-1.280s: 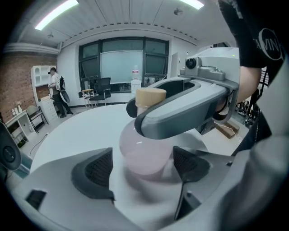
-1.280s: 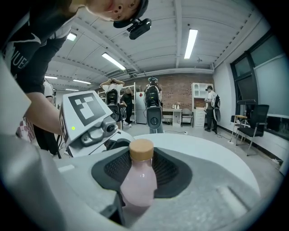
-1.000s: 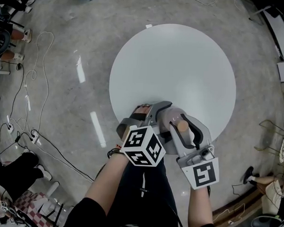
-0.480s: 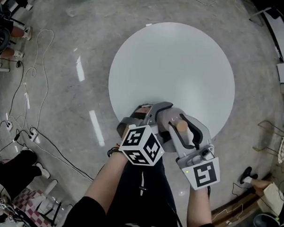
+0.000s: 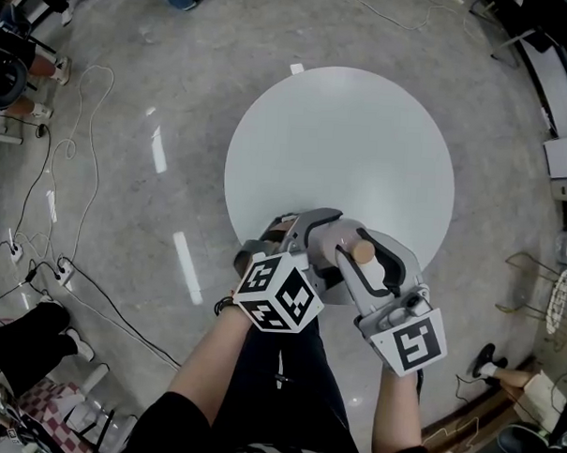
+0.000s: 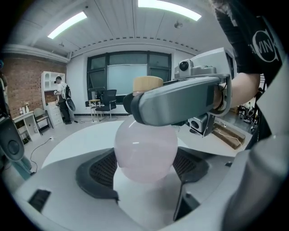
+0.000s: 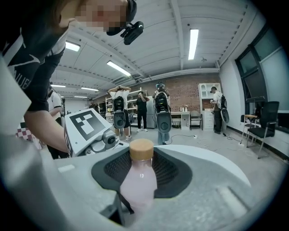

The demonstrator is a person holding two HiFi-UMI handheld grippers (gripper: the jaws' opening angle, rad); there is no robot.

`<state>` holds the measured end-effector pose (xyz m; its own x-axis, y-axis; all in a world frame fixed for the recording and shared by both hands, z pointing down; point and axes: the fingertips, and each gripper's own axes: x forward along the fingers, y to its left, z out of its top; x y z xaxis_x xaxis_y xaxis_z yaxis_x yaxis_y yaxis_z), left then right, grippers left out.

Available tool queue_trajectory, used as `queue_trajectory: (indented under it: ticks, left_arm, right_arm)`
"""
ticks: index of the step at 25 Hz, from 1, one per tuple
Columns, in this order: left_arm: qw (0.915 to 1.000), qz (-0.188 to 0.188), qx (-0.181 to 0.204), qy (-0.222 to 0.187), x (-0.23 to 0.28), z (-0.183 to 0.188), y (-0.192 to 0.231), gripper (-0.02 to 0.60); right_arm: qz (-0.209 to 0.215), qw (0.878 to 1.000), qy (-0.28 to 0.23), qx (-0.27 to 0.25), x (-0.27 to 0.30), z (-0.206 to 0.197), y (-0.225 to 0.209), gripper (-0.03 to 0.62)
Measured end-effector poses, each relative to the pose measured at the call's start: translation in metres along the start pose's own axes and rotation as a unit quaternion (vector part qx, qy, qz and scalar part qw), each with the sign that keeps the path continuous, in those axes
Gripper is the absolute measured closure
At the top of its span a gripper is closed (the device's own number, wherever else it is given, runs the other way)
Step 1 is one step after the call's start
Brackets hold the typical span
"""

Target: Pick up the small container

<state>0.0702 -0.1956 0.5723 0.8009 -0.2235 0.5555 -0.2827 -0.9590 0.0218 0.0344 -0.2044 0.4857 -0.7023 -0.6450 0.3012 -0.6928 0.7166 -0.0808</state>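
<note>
Over table (image 5: 363, 130) edge: pink bottle (image 7: 137, 185), tan cap (image 7: 141, 149); left gripper (image 6: 144, 164) and right gripper (image 7: 142, 170) jaws both clamped on it.

Round white table (image 5: 362, 149) — cables (image 5: 61, 269) across the grey floor (image 5: 160, 56)

round white table (image 5: 343, 148) on grey polished floor (image 5: 125, 205)
</note>
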Motion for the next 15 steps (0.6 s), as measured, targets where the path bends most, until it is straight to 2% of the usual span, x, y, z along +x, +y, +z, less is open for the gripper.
queue_trajectory:
  ticks: [10,15]
  left_arm:
    - [0.9997,0.019,-0.005,-0.014,-0.034,0.040,0.013,0.199]
    - [0.9991,0.026,-0.025,-0.025,-0.052,0.062,0.014,0.200]
  right_arm:
    - [0.018,1.000,-0.016,-0.015,-0.003,0.052,0.005,0.453]
    - [0.028,0.999,-0.027,-0.020,-0.007,0.080,0.010,0.453]
